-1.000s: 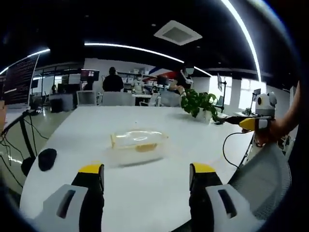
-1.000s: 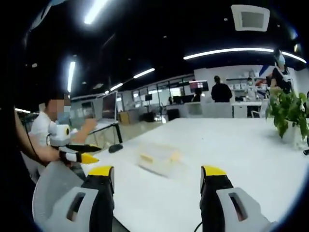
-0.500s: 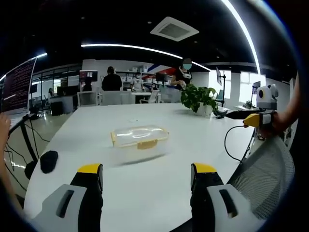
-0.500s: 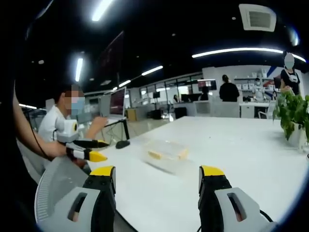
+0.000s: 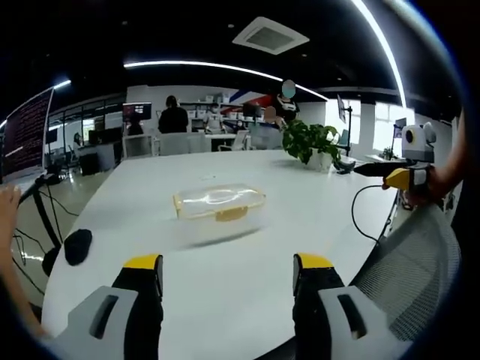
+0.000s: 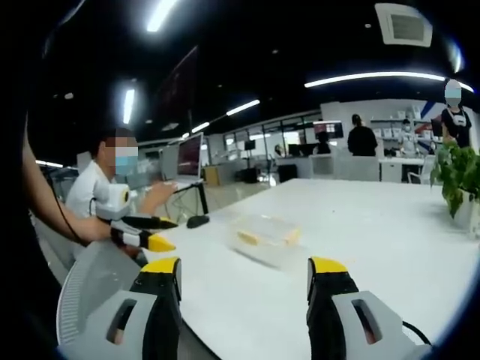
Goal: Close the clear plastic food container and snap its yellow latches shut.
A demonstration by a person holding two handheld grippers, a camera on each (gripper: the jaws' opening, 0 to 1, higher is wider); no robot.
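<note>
Clear plastic food container (image 5: 218,212) with yellow latches (image 5: 231,214), lid on, resting mid-way across the white table (image 5: 225,277), well apart from both tools. Left gripper (image 5: 227,271) spread wide, holding nothing. Right gripper (image 6: 244,274) likewise wide apart, empty. Potted green plant (image 5: 310,144) far right.

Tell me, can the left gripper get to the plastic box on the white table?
Probably yes. The left gripper is open and points straight at the clear container, with only bare white table between them. It just has to move forward some way.
</note>
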